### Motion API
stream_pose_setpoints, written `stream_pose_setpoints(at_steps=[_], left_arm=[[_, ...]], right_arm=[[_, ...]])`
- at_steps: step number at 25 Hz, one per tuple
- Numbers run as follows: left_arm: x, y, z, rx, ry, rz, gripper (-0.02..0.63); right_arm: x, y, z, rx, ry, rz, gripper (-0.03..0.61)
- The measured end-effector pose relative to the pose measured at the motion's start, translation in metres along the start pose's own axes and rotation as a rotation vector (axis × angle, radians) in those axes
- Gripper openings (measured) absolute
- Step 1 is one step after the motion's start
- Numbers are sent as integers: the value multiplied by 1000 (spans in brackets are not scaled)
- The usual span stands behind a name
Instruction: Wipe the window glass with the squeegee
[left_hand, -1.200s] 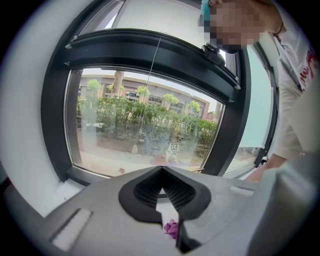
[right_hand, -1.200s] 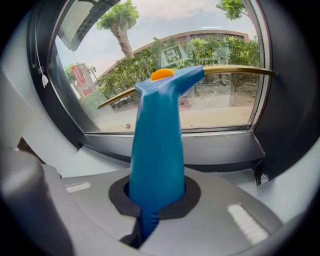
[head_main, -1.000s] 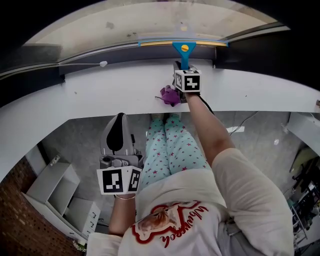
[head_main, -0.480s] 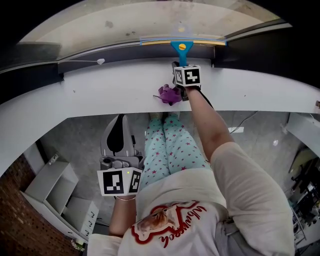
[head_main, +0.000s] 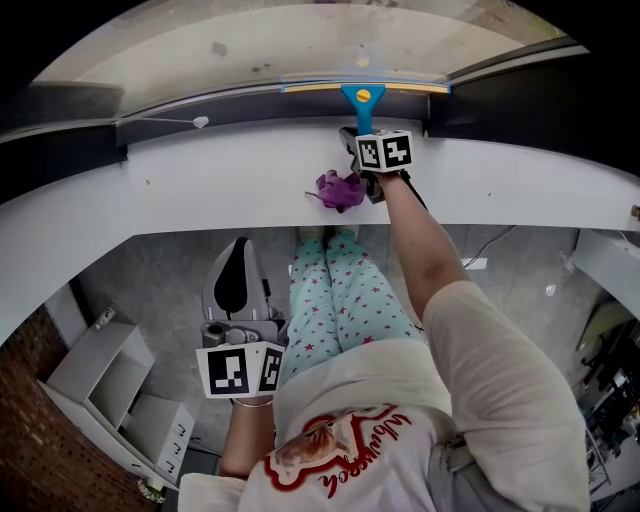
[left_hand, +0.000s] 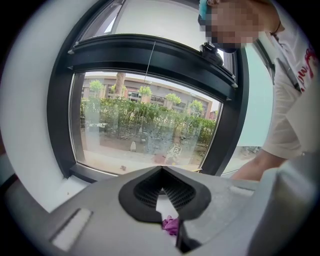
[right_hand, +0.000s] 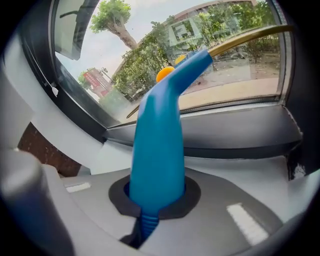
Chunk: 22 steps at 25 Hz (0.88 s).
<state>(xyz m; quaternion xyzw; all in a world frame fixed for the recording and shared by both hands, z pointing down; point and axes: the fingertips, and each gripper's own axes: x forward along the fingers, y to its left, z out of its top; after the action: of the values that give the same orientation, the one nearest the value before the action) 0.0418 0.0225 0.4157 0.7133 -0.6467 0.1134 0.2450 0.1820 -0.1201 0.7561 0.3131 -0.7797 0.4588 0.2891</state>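
Note:
The blue-handled squeegee (head_main: 362, 104) stands with its blade (head_main: 365, 88) along the bottom edge of the window glass (head_main: 280, 45). My right gripper (head_main: 362, 132) is shut on the handle (right_hand: 159, 145), just below the orange knob (right_hand: 165, 73). The brass-edged blade (right_hand: 245, 37) lies against the glass (right_hand: 150, 55). My left gripper (head_main: 238, 252) hangs low over the floor, away from the window, shut and holding nothing. The left gripper view faces the glass (left_hand: 145, 125) over its touching jaws (left_hand: 161, 186).
A purple cloth (head_main: 339, 190) lies on the white sill (head_main: 180, 185) just left of my right gripper, and it shows below the left jaws (left_hand: 171, 225). A dark window frame (head_main: 120, 125) borders the glass. A white shelf unit (head_main: 110, 385) stands on the floor at lower left.
My right gripper and the squeegee have shifted slightly farther toward the window frame. My left gripper has sunk a little.

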Motion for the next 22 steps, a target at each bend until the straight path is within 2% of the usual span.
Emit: stream_pose_setpoints(at_steps=[4,9,11,22], left_arm=[[1,-4,2,2,-12,-3,0],[-1,-12,9,8,-38,-14,0],[-3,-16,15,7,-52,-19,0],[-17,-39,76,71,-155,-68,0]], right_arm=[[-2,5,-7,8,13,24,26],[-17,31,9,-28,-77,65,26],[-34,51,21,-33,-124,88,26],[-154,195,85,-254,-278,102,26]])
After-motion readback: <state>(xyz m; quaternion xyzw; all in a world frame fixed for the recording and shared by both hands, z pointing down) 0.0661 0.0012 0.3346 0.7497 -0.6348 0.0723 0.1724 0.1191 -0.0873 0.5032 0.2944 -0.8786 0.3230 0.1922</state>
